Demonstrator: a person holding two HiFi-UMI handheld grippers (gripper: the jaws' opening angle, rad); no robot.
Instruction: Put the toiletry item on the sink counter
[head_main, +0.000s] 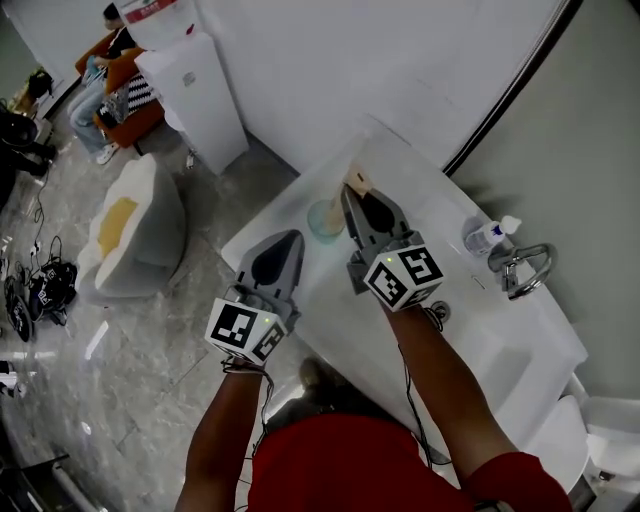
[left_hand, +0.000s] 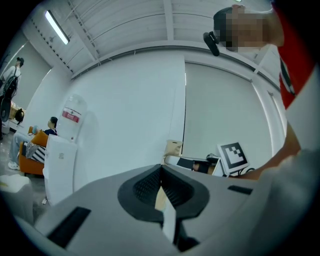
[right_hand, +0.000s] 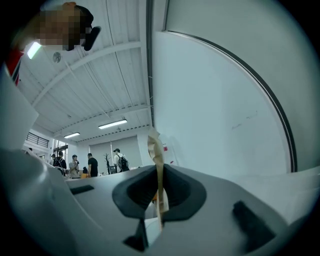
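White water dispenser (head_main: 195, 100) stands vs. the wall, jug on top. Grey armchair (head_main: 140, 235) w/ yellow cushion sits nr it on the marble floor (head_main: 150, 400). Ppl (head_main: 105, 70) seated on an orange sofa (head_main: 145, 122) in far corner. Cables (head_main: 45, 285) piled at left. Small clear bottle (head_main: 488, 236) just beside chrome faucet (head_main: 527, 268). Pale teal cup (head_main: 322, 220) on the sink counter (head_main: 470, 300).
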